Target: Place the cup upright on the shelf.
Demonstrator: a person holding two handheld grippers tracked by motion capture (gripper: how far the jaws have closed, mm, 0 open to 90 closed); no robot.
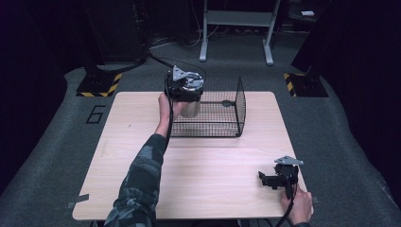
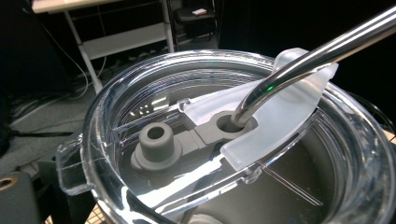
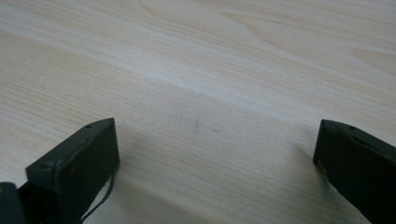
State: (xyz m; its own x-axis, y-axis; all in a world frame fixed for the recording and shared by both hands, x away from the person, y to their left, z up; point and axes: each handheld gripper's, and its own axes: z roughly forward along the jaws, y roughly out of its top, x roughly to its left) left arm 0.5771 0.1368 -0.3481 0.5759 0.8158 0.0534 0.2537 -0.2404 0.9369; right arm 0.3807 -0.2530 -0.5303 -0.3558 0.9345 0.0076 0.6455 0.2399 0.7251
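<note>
- Steel tumbler (image 1: pixel 190 108) with clear plastic lid (image 2: pixel 224 140) and bent metal straw (image 2: pixel 299 58), at wire basket's (image 1: pixel 222 113) left edge.
- Left gripper (image 1: pixel 184 85) above it; grip impossible to tell.
- Right gripper (image 3: pixel 215 158) spread wide, near desk's (image 1: pixel 208 179) right front corner.

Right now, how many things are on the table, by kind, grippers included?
Black wire-mesh baskets: 1
Steel tumblers with a clear plastic lid and metal straw: 1, held at the basket by the left gripper
Black two-jaw grippers: 2, counting the right gripper on the light wooden table
Total: 4
</note>
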